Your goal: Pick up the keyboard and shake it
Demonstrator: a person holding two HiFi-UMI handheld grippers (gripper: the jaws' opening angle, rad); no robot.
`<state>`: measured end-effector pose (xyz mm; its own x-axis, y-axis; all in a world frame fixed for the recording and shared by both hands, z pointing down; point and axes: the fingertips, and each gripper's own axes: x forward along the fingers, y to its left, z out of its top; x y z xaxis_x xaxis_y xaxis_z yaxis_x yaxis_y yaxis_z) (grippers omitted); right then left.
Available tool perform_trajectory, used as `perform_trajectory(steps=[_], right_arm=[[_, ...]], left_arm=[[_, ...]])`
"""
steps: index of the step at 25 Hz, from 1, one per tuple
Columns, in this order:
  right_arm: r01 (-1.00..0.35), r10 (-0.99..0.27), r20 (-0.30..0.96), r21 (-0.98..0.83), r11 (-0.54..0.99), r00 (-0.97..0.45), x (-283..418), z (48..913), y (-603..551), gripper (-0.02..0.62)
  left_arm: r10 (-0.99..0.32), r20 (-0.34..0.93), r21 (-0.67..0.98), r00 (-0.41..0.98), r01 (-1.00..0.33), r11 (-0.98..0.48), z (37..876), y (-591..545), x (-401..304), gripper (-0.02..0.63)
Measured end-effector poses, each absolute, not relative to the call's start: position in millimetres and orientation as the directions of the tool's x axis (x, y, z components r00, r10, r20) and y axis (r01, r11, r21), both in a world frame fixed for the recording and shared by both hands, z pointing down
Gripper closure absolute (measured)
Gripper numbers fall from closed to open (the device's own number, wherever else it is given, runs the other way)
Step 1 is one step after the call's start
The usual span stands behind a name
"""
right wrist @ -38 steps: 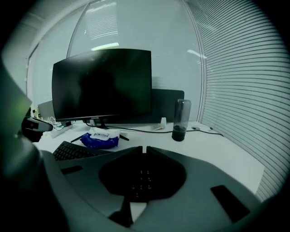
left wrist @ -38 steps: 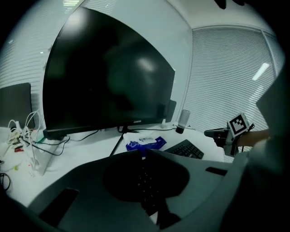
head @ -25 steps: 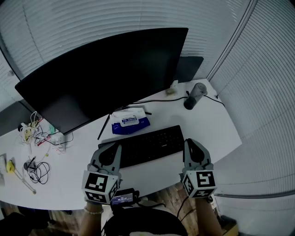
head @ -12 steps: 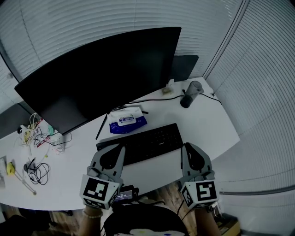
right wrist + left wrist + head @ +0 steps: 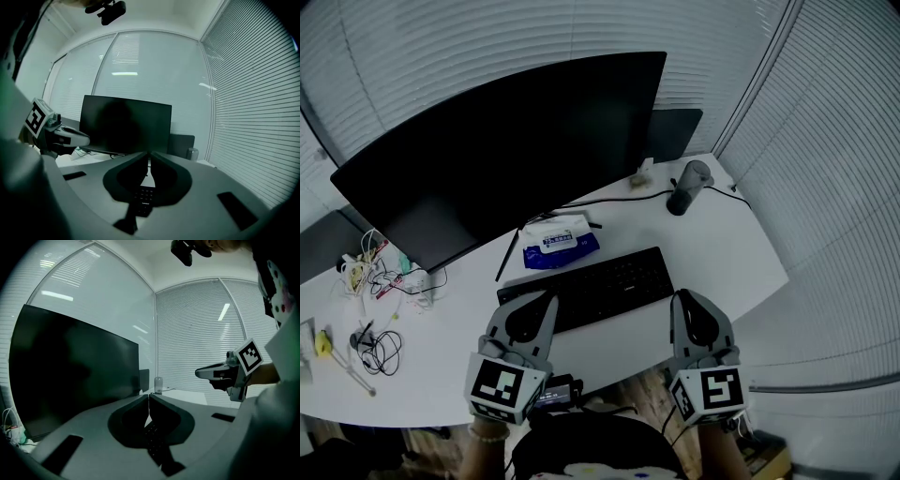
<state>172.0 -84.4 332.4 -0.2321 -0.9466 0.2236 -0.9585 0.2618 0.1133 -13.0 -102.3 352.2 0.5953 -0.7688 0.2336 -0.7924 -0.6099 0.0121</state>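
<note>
Over the white desk (image 5: 717, 251), the left gripper (image 5: 547, 301) and right gripper (image 5: 677, 297), jaws pressed together, flank the black keyboard (image 5: 600, 286).

L tool (image 5: 547, 303), R tool (image 5: 679, 299): jaws together

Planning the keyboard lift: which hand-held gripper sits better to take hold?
Probably the left hand-held gripper: its shut tips overlap the flat black keyboard at one end; the right hand-held gripper, shut too, sits beside its corner.
</note>
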Motion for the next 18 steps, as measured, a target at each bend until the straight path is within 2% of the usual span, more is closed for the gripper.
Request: perform_trajectory(steps=[18], right_arm=[[-0.949,-0.939,0.242,0.139,0.282,-0.244,162,337,-82,0.551]], left_arm=[[-0.78,0.242,0.001,0.577,-0.804,-0.594,355,-105,-23,0.586]])
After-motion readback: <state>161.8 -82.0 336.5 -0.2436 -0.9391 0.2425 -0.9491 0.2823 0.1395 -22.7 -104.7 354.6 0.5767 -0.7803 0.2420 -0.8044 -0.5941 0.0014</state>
